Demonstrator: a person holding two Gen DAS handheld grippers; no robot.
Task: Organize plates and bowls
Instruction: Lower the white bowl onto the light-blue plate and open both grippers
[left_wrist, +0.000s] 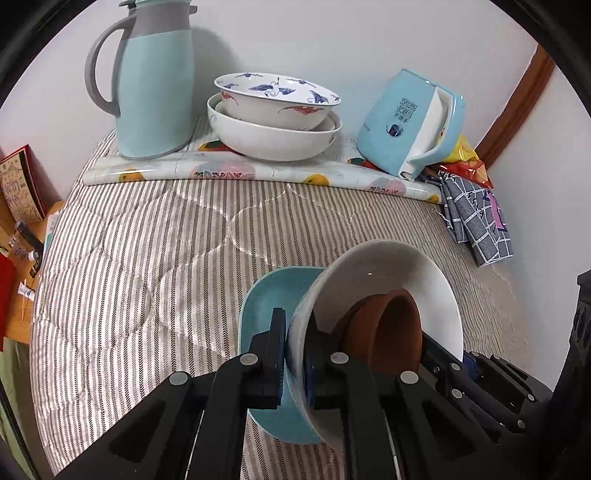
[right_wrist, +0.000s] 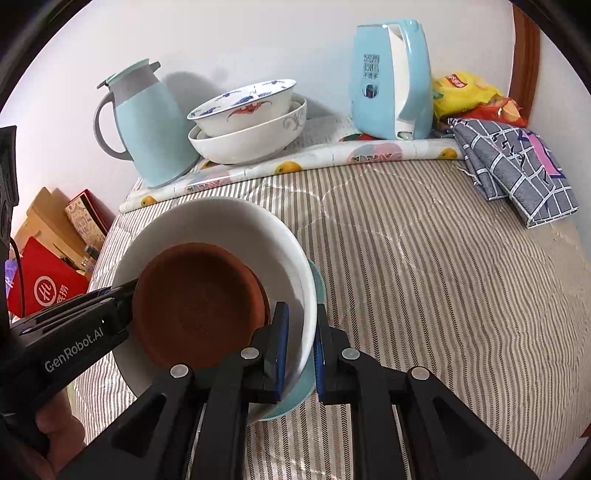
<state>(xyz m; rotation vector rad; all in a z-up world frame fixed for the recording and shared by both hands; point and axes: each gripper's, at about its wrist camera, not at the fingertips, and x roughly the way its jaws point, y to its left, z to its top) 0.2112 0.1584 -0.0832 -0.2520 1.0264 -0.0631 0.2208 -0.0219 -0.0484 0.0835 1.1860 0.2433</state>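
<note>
A white bowl (left_wrist: 391, 280) (right_wrist: 221, 221) holds a brown dish (left_wrist: 391, 328) (right_wrist: 199, 302) and rests on a teal plate (left_wrist: 266, 306) (right_wrist: 317, 284). My left gripper (left_wrist: 295, 354) is shut on the white bowl's rim together with the teal plate. My right gripper (right_wrist: 299, 350) is shut on the opposite rim of the bowl and plate. Each gripper shows in the other's view, the right one (left_wrist: 480, 376) and the left one (right_wrist: 74, 332). At the back, a patterned bowl (left_wrist: 277, 96) (right_wrist: 247, 103) sits nested in a larger white bowl (left_wrist: 273, 136) (right_wrist: 251, 140).
A blue thermos jug (left_wrist: 155, 81) (right_wrist: 147, 125) and a blue kettle (left_wrist: 410, 122) (right_wrist: 391, 81) flank the nested bowls on a fruit-print mat (left_wrist: 258, 171) (right_wrist: 314, 157). A folded checked cloth (left_wrist: 476, 218) (right_wrist: 513, 170) lies at the right on the striped quilt (left_wrist: 147, 258) (right_wrist: 443, 277). Snack bags (right_wrist: 469, 96) lie behind it.
</note>
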